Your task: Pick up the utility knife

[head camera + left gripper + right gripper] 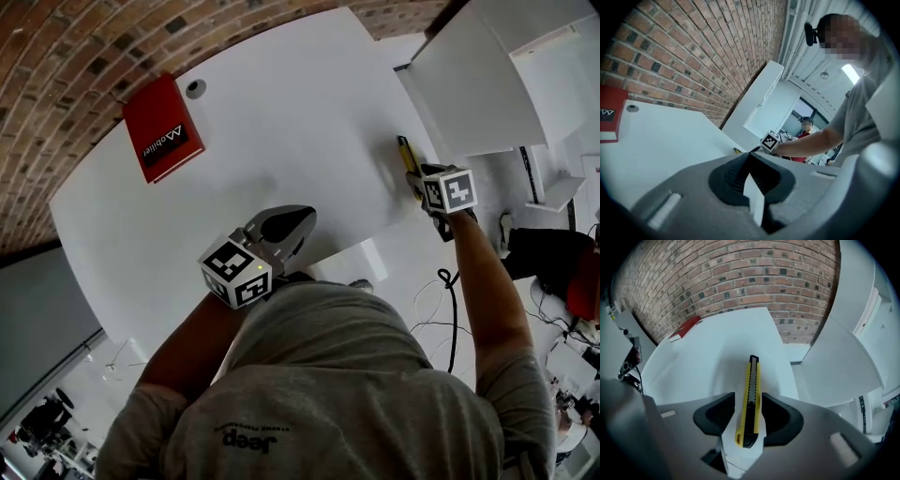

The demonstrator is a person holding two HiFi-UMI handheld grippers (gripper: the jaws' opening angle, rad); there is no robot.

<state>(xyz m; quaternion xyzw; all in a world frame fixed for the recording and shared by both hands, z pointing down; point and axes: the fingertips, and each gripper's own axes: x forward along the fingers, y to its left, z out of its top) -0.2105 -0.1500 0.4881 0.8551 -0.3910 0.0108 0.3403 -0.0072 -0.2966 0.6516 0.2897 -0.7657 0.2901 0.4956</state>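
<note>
My right claw [749, 404] straddles the utility knife [753, 378] on the worktop [717, 343], jaws apart, not yet gripping; squeezing and lifting remain.

A big white table [281, 122] stands by a brick wall [66, 47]. A red book [164, 127] lies near one corner, with a small round grey cap [195, 88] just beside it. A black cable [454, 319] hangs beside the table.
</note>
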